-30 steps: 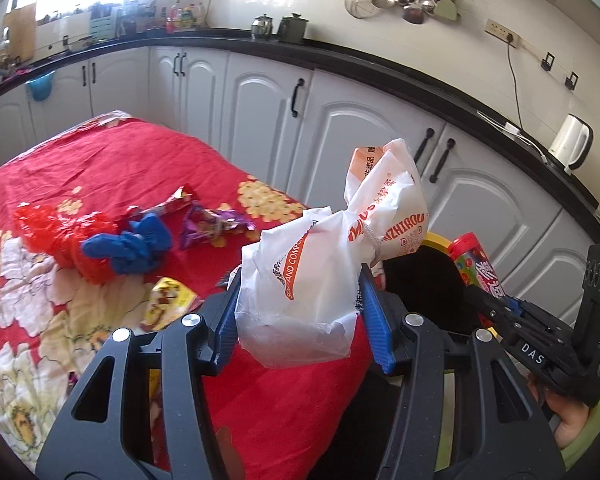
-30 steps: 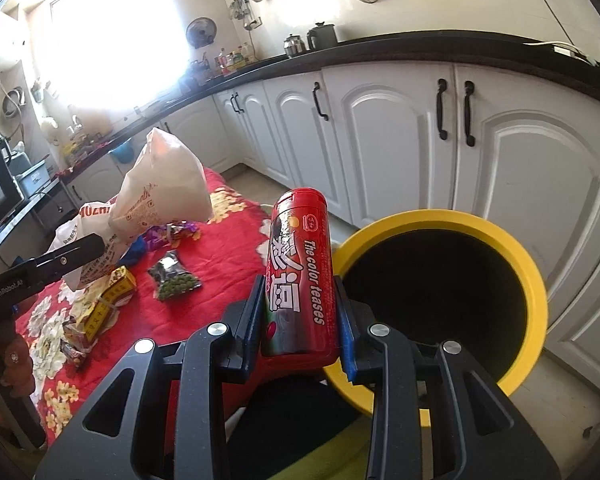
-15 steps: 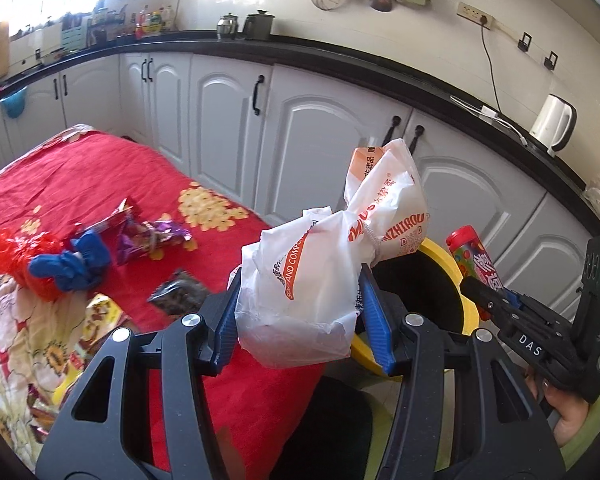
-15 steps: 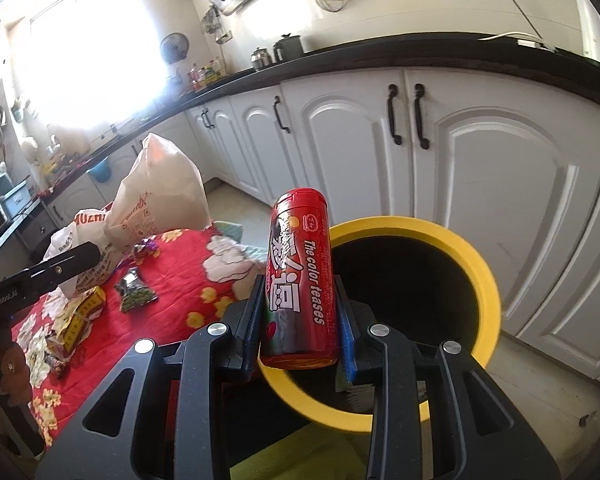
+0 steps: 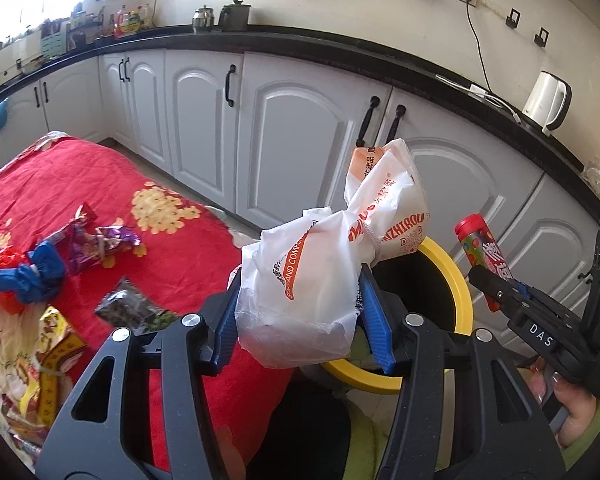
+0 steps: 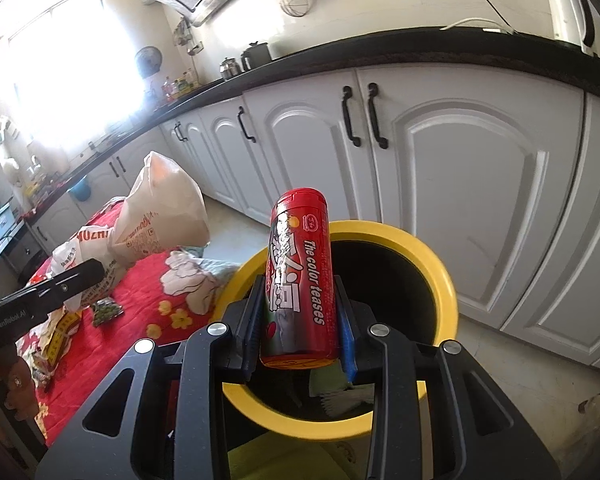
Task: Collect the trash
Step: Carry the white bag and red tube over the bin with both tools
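My left gripper (image 5: 300,320) is shut on a white plastic bag (image 5: 320,272) with orange print, held at the table's edge just left of the yellow-rimmed bin (image 5: 456,280). My right gripper (image 6: 300,332) is shut on a red candy tube (image 6: 300,276) and holds it upright over the near part of the bin's opening (image 6: 400,292). The tube also shows in the left wrist view (image 5: 484,252), and the bag in the right wrist view (image 6: 148,216). Something pale green lies inside the bin (image 6: 332,384).
Several wrappers lie on the red flowered tablecloth (image 5: 180,264): a purple one (image 5: 96,240), a dark packet (image 5: 128,308), a yellow one (image 5: 52,356), and blue and red plastic (image 5: 24,276). White cabinets (image 5: 300,140) stand close behind the bin.
Both grippers have moved right, away from the table and toward the bin. The tube is now over the bin's opening and the bag is closer to its rim.
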{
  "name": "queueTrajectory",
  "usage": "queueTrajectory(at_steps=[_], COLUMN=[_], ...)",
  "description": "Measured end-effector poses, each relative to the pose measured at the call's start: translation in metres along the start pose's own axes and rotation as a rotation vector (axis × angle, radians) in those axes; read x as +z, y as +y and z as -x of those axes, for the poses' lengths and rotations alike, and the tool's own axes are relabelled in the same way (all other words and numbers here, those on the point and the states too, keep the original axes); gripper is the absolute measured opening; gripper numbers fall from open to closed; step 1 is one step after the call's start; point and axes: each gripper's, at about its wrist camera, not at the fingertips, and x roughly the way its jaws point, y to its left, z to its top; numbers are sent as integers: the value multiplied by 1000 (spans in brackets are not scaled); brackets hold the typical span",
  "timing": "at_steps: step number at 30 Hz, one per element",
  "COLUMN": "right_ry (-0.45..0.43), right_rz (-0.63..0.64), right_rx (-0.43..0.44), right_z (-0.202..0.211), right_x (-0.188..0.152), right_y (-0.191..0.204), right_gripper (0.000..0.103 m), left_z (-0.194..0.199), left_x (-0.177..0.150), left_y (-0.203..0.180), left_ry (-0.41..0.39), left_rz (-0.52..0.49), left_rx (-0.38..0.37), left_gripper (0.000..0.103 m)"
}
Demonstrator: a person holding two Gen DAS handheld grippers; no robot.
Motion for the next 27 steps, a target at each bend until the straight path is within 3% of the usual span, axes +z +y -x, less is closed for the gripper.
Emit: queueTrajectory(at_steps=[27], right_ry=[87], right_rz=[-66], right_rx=[-35], right_z=[-34], right_x=[-14], right_y=[-42], right_gripper=[30], left_z=[-88], left_x=[-13], left_y=[-43], left_ry=[156], left_rz=[-69], left_rx=[7], left_gripper=[46])
